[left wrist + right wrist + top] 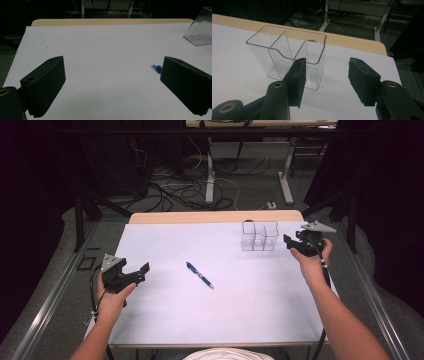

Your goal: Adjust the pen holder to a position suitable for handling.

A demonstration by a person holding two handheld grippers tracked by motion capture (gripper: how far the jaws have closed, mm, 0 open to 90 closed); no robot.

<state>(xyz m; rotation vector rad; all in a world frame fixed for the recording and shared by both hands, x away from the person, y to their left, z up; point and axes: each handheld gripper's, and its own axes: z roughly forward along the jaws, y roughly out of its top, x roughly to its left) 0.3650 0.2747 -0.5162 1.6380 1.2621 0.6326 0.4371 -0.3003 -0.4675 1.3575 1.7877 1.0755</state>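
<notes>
White sheet covers most of the counter (pixel 165 320), with a bunch of cables on the floor behind it. Blue pen (pixel 199 274) is lying flat around the middle, tilted diagonally, nothing touching it. Left gripper (pixel 142 272) sits near the left edge, jaws wide apart with nothing between them. Right gripper (pixel 289 242) is over at the far right, partly spread and empty too, just beside the clear plastic organizer (pixel 259 236).
</notes>
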